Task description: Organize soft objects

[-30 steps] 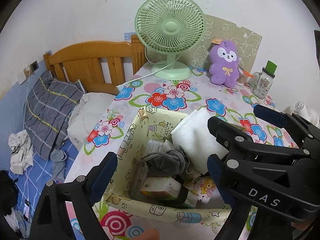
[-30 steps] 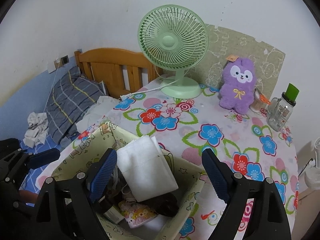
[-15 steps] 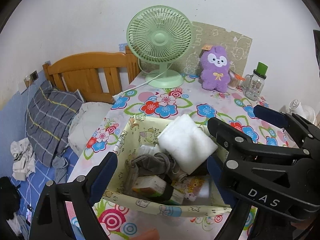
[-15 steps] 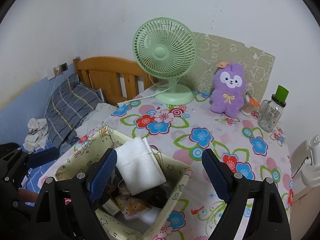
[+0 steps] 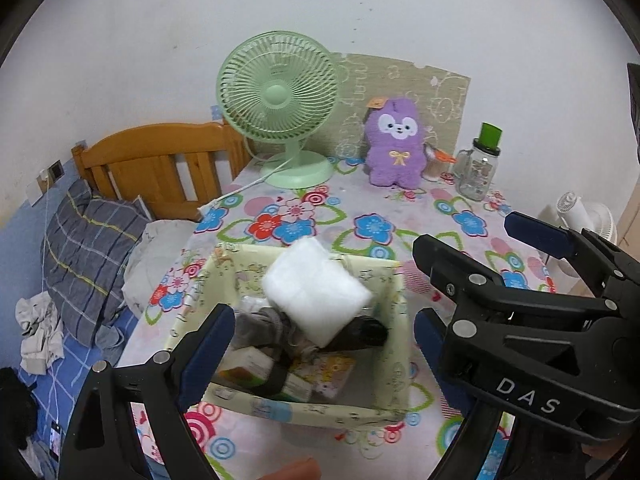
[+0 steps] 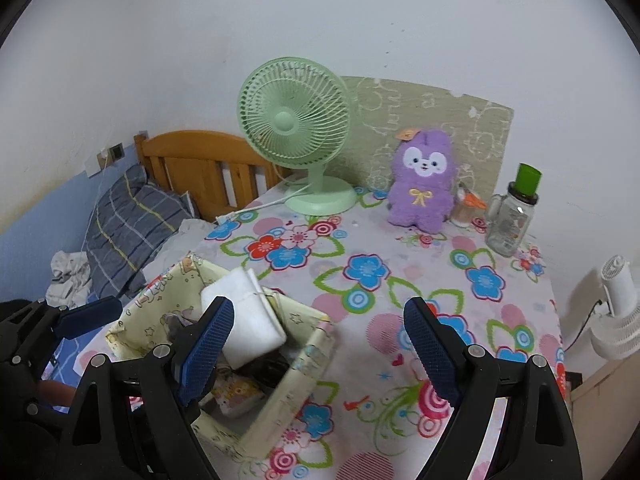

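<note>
In your left wrist view, your left gripper [image 5: 320, 344] is spread wide and empty; the bin [image 5: 394, 344] sits between and just beyond its fingers, a white pad [image 5: 316, 292] on top, the plush [image 5: 396, 148] far ahead. In your right wrist view, your right gripper [image 6: 318, 344] is spread too, holding nothing; the bin [image 6: 308, 356] lies by its left finger, the plush [image 6: 424, 188] well ahead.
</note>
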A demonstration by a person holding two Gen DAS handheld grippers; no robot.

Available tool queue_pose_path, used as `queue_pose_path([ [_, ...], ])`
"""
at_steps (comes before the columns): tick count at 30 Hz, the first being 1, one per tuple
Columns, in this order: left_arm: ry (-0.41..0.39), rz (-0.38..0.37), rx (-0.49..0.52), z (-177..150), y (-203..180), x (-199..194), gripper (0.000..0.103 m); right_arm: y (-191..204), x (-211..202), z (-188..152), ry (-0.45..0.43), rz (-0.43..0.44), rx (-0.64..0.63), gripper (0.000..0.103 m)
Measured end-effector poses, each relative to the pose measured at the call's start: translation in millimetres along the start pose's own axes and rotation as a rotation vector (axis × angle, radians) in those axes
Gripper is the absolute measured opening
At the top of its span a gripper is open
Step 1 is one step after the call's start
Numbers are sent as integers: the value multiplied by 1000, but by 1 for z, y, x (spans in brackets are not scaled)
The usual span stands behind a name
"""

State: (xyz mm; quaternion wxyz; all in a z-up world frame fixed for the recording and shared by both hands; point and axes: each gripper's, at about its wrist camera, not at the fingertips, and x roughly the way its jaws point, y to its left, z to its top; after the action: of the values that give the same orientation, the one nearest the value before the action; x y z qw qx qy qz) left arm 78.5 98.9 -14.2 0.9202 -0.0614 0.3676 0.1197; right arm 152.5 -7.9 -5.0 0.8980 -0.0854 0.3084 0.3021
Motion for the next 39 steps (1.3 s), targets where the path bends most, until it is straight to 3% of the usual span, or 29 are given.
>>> queue_pose_path([
  [26,-57,-89,117,-7,-91,-31,93,-78,-73,-33,-92,-91,110,92],
  [39,-105,-98,182,-12,-120,-51,93,-95,-103,-43,-121,-124,136,93],
])
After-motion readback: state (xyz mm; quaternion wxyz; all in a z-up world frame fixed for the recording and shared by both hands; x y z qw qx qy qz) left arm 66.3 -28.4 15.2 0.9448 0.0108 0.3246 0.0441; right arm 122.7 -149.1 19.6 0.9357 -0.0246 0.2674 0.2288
